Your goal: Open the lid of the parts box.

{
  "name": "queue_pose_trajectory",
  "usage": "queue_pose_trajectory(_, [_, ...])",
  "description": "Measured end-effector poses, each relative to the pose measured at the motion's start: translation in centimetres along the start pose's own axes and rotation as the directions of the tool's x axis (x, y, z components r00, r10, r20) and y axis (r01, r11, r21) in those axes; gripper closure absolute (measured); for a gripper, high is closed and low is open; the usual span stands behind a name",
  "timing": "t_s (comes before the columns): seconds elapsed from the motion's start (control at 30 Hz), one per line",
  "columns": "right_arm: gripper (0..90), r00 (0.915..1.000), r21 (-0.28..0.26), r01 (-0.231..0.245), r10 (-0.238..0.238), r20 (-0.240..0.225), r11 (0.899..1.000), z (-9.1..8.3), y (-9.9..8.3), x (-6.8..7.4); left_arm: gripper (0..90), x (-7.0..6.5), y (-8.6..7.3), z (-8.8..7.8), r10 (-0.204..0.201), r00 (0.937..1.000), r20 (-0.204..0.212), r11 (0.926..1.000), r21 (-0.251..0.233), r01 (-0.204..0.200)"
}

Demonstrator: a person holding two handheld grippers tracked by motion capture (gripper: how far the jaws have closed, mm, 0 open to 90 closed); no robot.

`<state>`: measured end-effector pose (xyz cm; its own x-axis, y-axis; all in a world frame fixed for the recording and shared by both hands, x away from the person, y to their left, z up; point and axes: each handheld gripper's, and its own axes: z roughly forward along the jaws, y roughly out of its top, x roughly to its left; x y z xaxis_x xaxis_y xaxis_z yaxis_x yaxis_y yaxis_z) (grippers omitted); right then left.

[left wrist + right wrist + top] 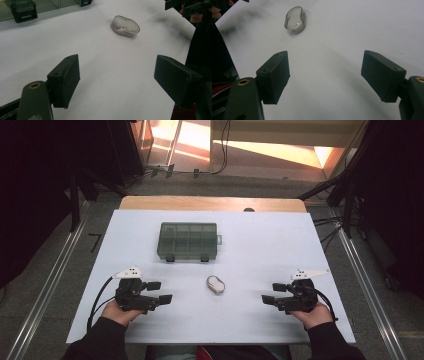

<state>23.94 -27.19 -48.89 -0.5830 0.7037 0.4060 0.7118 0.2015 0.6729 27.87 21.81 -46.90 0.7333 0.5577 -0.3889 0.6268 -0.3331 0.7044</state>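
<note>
In the high view, a white table (280,250) carries two things: a grey-green compartment box (188,241) with its lid down and two dark latches on the near edge, and a small clear oval case (215,284) lying nearer the person, roughly midway between the hands. The left gripper (161,291) rests low over the table at the left, its jaws spread and empty, pointing inward at the case. The right gripper (273,293) mirrors it on the other side, jaws likewise apart and holding nothing. Both stand well apart from the case, and neither touches the box.

In the left gripper view, the two black jaws rise wide apart with bare table between them. The oval case (125,26) lies ahead, slightly right of centre, flat on the surface, something pale inside that is too blurred to name. A latch of the box (23,11) shows at the top left corner.

In the right gripper view, the jaws again stand wide with nothing between. The case (295,19) sits ahead, toward the upper left, untouched.

As a judgement, the work looks barely started: the case has not been picked up, the box looks shut and latched, and both the reach and the grasp seem left to do.
</note>
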Motion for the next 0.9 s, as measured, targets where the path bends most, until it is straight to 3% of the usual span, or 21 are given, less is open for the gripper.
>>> queue_pose_trajectory(0.2, [21.1, 0.9998, -0.029, 0.016, -0.016, -0.008, 0.999, -0.2, 0.7, 0.2, 21.0, 0.1, 0.1, 0.0, -0.008, 1.0000, -0.001, 1.0000, 0.004, 0.008])
queue_pose_trajectory(0.47, [21.2, 0.9987, -0.021, 0.022, -0.023, -0.045, 1.000, 0.8, 1.9, 0.9, 21.0, 0.1, 0.2, -0.2, -0.019, 0.9998, -0.001, 0.9998, 0.000, 0.019])
queue_pose_trajectory(0.7, [21.2, 0.9975, -0.025, 0.057, -0.058, -0.041, 0.998, 1.4, 2.8, 1.3, 21.2, 0.2, 0.3, -0.4, -0.029, 0.9992, -0.027, 0.9995, -0.015, 0.029])
queue_pose_trajectory(0.9, [21.4, 0.9974, -0.022, 0.053, -0.054, -0.048, 0.998, 1.7, 3.5, 1.2, 21.2, 0.2, 0.4, -0.4, -0.026, 0.9992, -0.029, 0.9996, -0.015, 0.026])
